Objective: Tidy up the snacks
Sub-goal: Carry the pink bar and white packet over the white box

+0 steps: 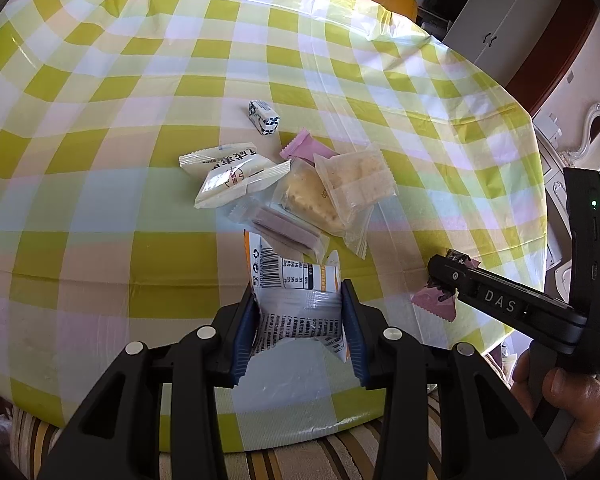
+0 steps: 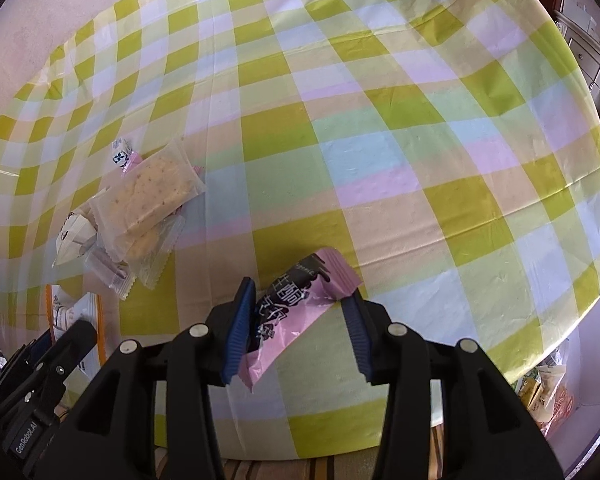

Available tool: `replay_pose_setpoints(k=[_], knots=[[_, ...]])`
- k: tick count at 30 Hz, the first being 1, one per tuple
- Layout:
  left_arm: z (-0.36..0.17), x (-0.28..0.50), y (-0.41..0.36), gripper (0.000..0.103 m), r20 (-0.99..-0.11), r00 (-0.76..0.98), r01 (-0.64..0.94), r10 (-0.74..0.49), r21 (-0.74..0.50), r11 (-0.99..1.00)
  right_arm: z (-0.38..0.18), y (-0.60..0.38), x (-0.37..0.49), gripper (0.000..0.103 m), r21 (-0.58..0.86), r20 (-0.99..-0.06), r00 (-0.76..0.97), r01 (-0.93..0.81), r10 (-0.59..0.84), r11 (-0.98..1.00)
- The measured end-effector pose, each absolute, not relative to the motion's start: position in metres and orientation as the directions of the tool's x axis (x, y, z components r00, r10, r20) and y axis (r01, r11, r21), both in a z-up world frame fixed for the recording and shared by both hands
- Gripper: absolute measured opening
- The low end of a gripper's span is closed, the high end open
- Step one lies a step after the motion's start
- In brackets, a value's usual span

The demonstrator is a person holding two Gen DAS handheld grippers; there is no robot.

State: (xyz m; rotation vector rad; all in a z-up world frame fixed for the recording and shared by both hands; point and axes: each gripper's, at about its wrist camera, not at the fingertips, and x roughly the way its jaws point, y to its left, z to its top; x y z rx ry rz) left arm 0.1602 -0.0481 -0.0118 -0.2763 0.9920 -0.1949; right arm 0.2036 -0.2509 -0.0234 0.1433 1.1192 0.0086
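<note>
The pink snack packet point(image 2: 296, 312) lies at the near table edge, at 6 o'clock from the snack pile point(image 2: 140, 208); it looks light, crinkly and slippery, best pinched across its firm middle. The right gripper point(image 2: 296, 332) straddles it part-open: left pad touching, right pad seemingly clear. The left gripper point(image 1: 300, 332) is clamped on a white-and-orange packet point(image 1: 296, 284).

left gripper point(image 1: 300, 312): angled down, blue pads pressed on both sides of a white snack packet point(image 1: 296, 300), holding it | right gripper point(image 2: 296, 320): angled down, pink snack packet point(image 2: 296, 308) lies slanted between the pads, left pad touching, right pad only at its edge, firm grip unclear | hand point(image 1: 568, 404): wrapped round right gripper's handle
</note>
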Motion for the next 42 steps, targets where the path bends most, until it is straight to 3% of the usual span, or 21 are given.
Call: replay_pose_setpoints(k=[3, 6, 19, 42], knots=[[-0.012, 0.160, -0.048, 0.038, -0.797, 0.533, 0.035, -0.285, -0.316, 0.948, -0.023, -0.247, 0.204, 0.048, 0.102, -0.897, 0.437, 0.050, 0.070, 0.994], [-0.012, 0.160, -0.049, 0.038, -0.797, 0.534, 0.036, -0.284, -0.314, 0.949, -0.023, -0.245, 0.202, 0.037, 0.104, -0.894, 0.442, 0.032, 0.079, 0.994], [0.008, 0.155, -0.071, 0.038, -0.764, 0.553, 0.109, -0.332, -0.329, 0.938, -0.002, -0.263, 0.180, 0.036, 0.097, -0.866, 0.493, 0.016, 0.077, 0.995], [0.016, 0.126, -0.263, 0.038, -0.784, 0.307, 0.516, -0.540, -0.340, 0.786, -0.006, -0.424, 0.109, 0.036, 0.053, -0.882, 0.463, 0.286, -0.089, 0.957]])
